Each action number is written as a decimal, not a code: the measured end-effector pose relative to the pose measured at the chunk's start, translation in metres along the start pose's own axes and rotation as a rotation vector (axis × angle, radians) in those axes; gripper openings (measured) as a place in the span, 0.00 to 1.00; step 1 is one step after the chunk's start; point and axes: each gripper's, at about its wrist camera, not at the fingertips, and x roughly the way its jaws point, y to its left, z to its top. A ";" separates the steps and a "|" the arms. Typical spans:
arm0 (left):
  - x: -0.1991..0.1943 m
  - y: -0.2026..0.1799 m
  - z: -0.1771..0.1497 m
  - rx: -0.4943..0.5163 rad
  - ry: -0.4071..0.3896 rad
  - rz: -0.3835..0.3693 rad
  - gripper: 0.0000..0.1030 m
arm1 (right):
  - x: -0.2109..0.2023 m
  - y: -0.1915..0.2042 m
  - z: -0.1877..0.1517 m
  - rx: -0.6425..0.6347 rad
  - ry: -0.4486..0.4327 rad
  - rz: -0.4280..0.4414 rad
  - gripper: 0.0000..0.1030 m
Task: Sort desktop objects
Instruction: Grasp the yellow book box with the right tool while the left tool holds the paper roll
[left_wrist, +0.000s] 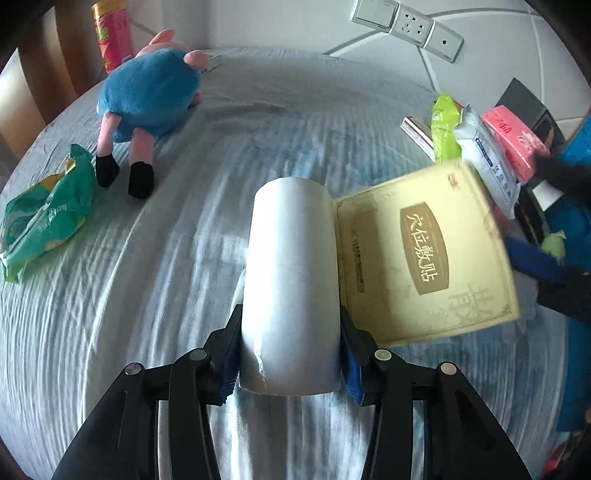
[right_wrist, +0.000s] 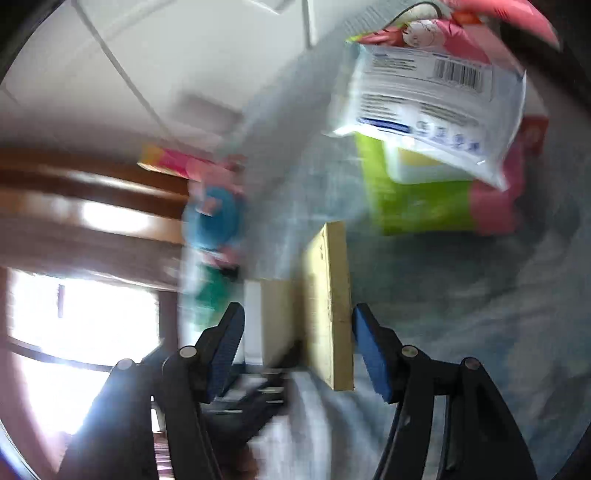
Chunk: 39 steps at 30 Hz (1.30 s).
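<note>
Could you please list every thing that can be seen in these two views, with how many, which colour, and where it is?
paper roll: one, white, lying between the left gripper's fingers
flat box: one, yellow with a brown label, touching the roll's right side, tilted
plush toy: one, blue and pink, far left on the cloth
crumpled bag: one, green, left edge
tube can: one, pink and yellow, far left corner
packets: several, green, white and pink, stacked at the far right
cloth: one, pale blue-grey, covering the surface
wall sockets: a row, white, on the wall
left gripper: black with blue pads, shut on the roll
right gripper: black with blue pads, open around the box's edge
</note>
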 end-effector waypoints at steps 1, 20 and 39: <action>0.002 0.001 0.000 -0.010 0.000 -0.014 0.43 | -0.002 0.005 -0.001 0.010 0.002 0.062 0.59; -0.007 -0.009 0.008 -0.014 0.003 -0.027 0.43 | 0.068 0.037 -0.026 -0.218 0.150 -0.360 0.20; -0.038 0.011 -0.010 -0.016 -0.045 0.025 0.43 | 0.051 0.085 -0.075 -0.759 0.025 -0.716 0.15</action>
